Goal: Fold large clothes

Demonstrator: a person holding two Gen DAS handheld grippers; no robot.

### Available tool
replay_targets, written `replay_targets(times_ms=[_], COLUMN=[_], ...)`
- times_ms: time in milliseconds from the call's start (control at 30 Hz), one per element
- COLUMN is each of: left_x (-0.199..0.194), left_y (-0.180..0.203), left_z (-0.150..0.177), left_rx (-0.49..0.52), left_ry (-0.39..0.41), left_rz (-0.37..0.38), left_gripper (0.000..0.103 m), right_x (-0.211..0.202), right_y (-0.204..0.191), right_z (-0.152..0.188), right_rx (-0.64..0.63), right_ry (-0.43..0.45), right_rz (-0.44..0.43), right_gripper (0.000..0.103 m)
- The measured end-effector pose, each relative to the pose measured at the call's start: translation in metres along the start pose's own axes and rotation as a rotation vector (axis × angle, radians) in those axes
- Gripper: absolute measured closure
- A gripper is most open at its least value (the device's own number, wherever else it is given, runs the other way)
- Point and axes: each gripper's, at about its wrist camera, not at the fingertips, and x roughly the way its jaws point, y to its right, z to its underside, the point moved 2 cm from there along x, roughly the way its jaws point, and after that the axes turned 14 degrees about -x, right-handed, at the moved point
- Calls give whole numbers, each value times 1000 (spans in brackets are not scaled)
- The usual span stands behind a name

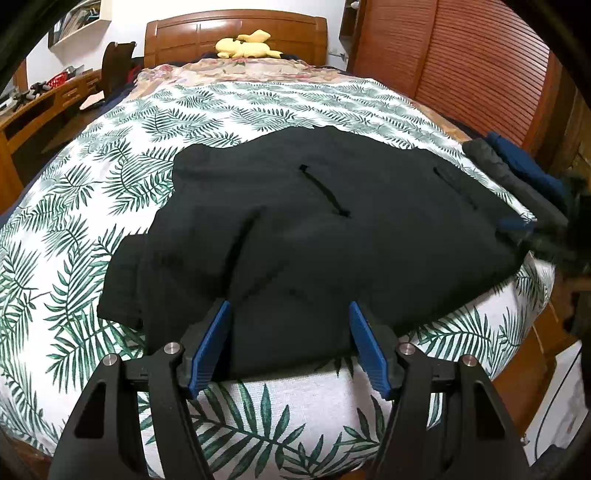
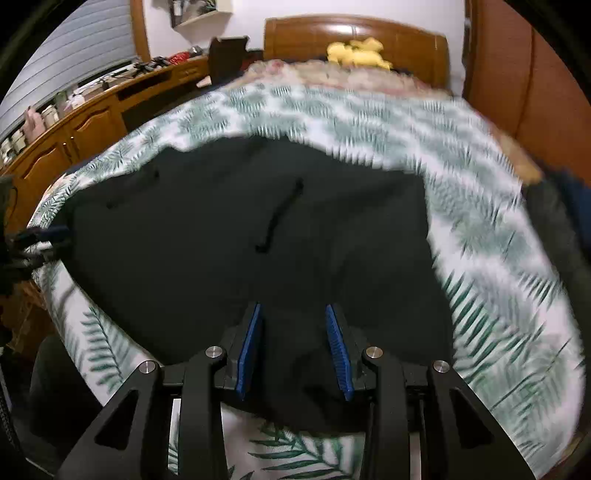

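Note:
A large black garment with two slit pockets lies spread on the leaf-print bed. My left gripper is open, its blue pads over the garment's near edge, holding nothing. In the right wrist view the same garment fills the middle, blurred by motion. My right gripper is open over the garment's near hem, with cloth between the pads but not pinched. The right gripper also shows at the right edge of the left wrist view, and the left gripper at the left edge of the right wrist view.
Folded dark and blue clothes are stacked on the bed's right edge. A yellow plush toy lies by the wooden headboard. A wooden desk stands on the left, a wooden wardrobe on the right.

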Motion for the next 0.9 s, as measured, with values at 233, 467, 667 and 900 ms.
replay_targets(times_ms=[233,467,667,900], left_x=[-10,-44,-71,-78], left_y=[5,25,44,68], left_z=[-2,-2,0,7], left_rx=[-26,-12,4,2], left_ry=[44,130,180,213], left_rz=[-23,-41,-56,-64], left_gripper=[36,36,36,36], right_x=[3,1,-3,-29], right_y=[-6,-18,-19,-15], right_z=[11,22,22,26], right_rx=[-32,-34,-66,-97], right_ry=[40,82,92,114], right_rz=[43,37,25,-1], right_gripper=[66,66,64,59])
